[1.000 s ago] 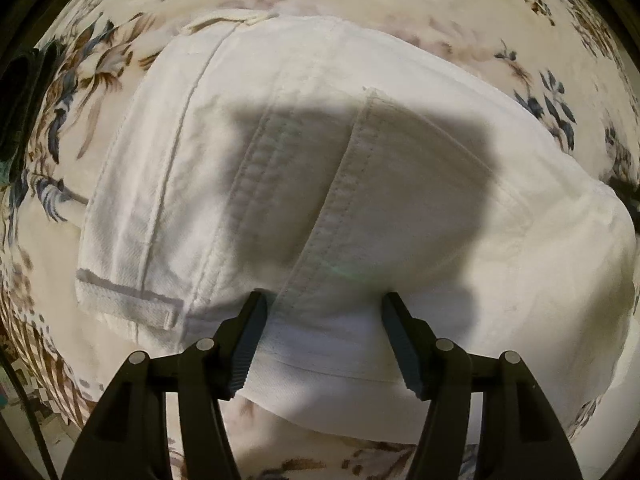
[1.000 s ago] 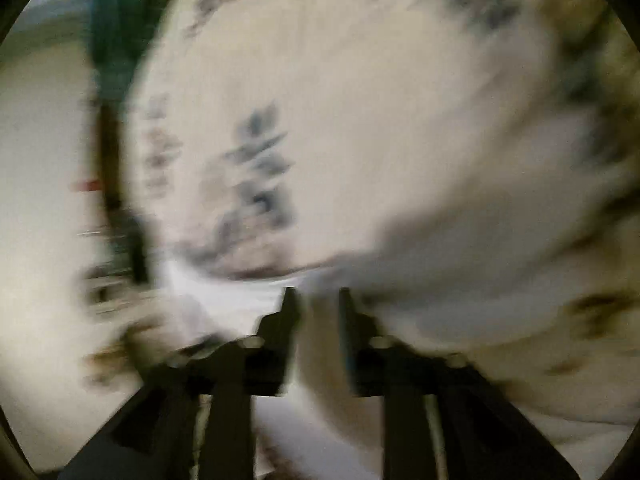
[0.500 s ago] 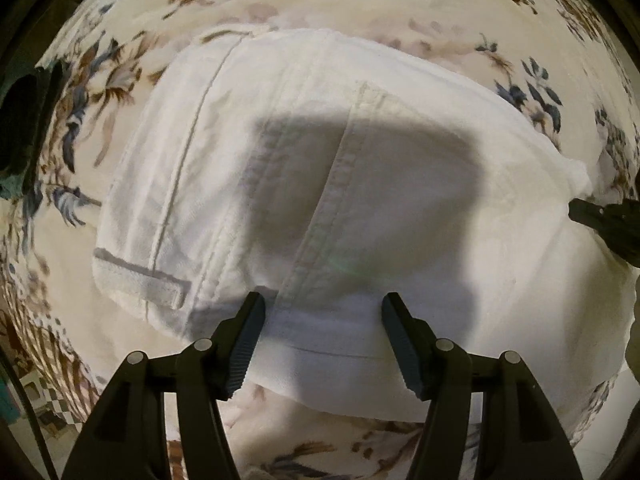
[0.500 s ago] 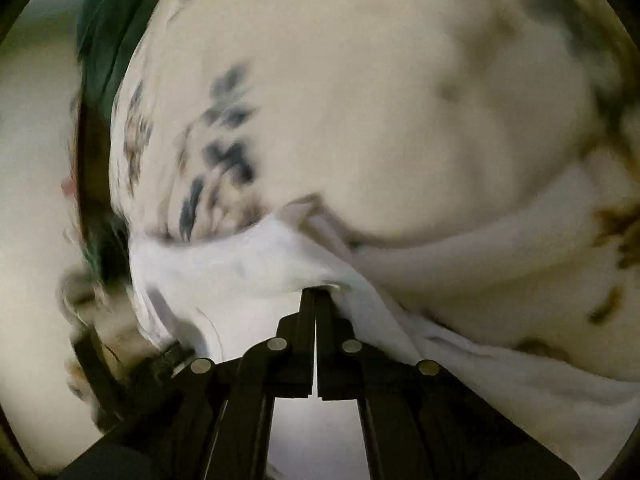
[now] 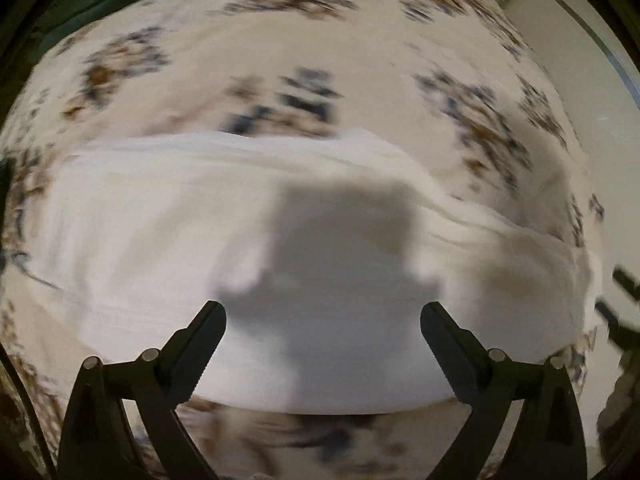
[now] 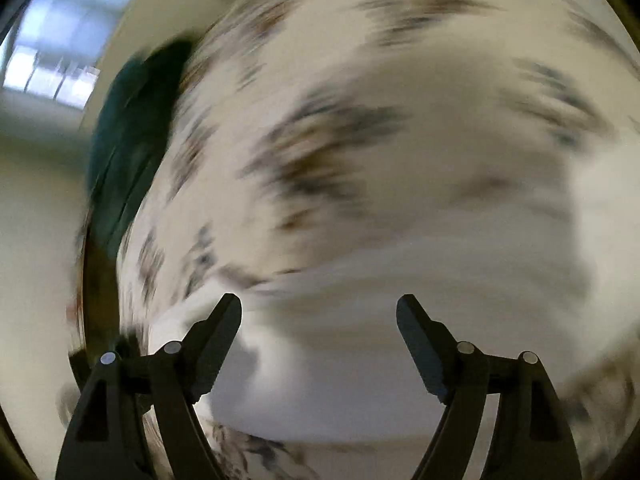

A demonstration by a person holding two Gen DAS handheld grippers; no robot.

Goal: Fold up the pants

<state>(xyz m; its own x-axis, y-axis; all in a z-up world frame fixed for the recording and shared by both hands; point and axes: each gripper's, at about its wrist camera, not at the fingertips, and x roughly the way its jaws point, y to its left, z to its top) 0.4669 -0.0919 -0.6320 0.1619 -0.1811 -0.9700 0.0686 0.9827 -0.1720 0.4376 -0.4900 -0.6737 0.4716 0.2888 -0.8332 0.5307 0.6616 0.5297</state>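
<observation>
**Letting go on both sides**

Opening wide, your left gripper and right gripper hold nothing now. The white pants lie folded on the flowered bedspread below you; half a second ago your right gripper pinched their edge.

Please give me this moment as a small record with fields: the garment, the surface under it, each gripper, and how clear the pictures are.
garment: white pants, lying in a folded bundle
surface: floral cloth under the pants
left gripper: jaws opening, nothing between the pads, above the pants
right gripper: jaws opening, nothing gripped, white fabric below it
other item: dark green cloth at the edge of the floral cloth
image quality: both views motion-blurred, so fine folds cannot be told
</observation>
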